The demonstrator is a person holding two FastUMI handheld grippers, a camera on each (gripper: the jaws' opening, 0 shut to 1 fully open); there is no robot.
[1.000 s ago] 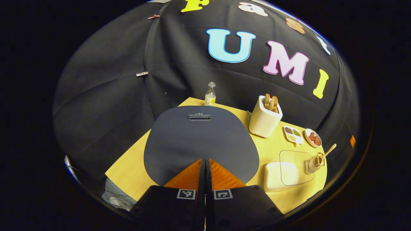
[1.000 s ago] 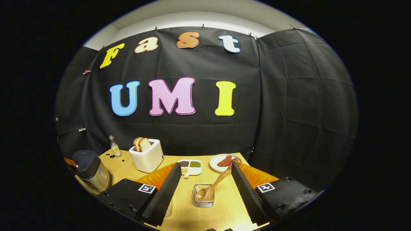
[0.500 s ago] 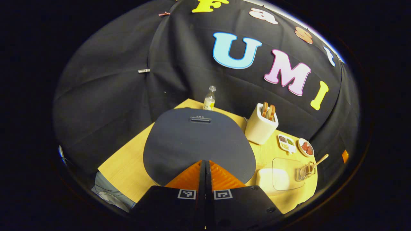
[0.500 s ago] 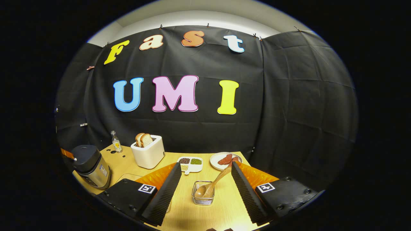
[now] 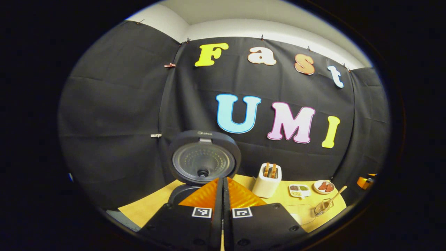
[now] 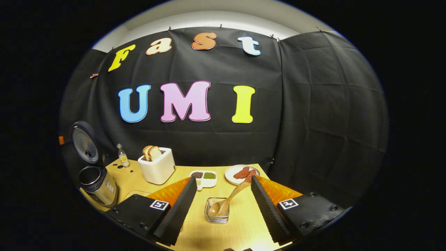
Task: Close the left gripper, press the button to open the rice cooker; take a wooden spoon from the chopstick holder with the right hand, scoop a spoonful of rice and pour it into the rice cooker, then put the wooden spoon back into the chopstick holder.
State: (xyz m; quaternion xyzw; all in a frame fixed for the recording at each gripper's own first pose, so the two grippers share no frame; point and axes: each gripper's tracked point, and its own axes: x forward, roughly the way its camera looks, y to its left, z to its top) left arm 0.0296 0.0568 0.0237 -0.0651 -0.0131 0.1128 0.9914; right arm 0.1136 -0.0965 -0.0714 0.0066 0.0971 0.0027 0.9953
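Right gripper view has the right gripper [image 6: 221,200] hanging with its jaws spread wide, one finger to each side of the small wire chopstick holder [image 6: 216,215] on the pale wooden table [image 6: 240,226]; that straddle looks like the set-up for a pinch on the light wooden spoon [image 6: 228,200], whose bowl sits in the holder while its handle leans up toward the right finger, touching neither finger; far left stands the round steel-bodied rice cooker [image 6: 97,186], its dark hinged lid [image 6: 84,143] upright and the pot mouth exposed, so the button press appears done. Left gripper view has the left gripper [image 5: 222,184] with fingers pressed together on nothing, a blunt tip suited to pushing a button, just before the raised lid [image 5: 204,161]; the spoon [image 5: 335,195] lies well off to the right.
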